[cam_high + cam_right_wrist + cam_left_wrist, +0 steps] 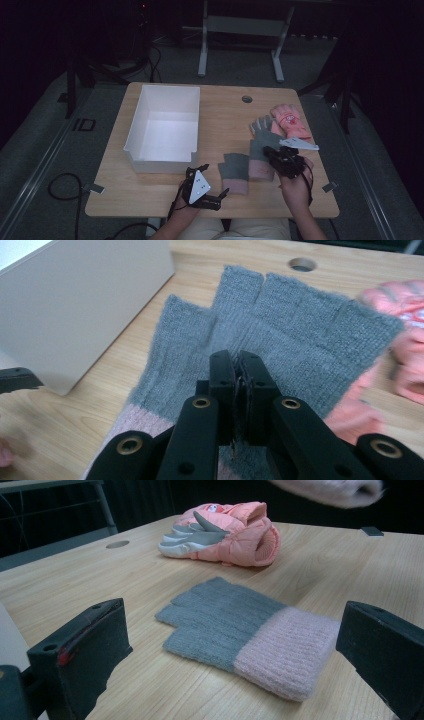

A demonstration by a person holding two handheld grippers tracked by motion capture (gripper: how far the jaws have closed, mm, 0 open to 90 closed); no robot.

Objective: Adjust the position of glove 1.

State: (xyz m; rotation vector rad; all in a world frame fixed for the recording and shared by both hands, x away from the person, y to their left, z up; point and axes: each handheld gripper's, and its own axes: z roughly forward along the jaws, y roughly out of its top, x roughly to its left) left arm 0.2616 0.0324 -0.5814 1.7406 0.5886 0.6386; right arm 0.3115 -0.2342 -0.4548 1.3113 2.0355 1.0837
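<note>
Right gripper view: right gripper [239,371] pinches grey glove [280,335], lifted near white bin [75,300].
Left gripper [225,645]: jaws spread, second glove [240,630] between, untouched.
Clearance: bare table [225,107] beyond.

A white open box [165,127] stands on the left half of the wooden bench [225,107], a round cable hole [246,99] sits near the far edge, a padded pink glove [291,121] lies at the right, and black cables [62,187] trail on the grey floor [40,165]
</note>
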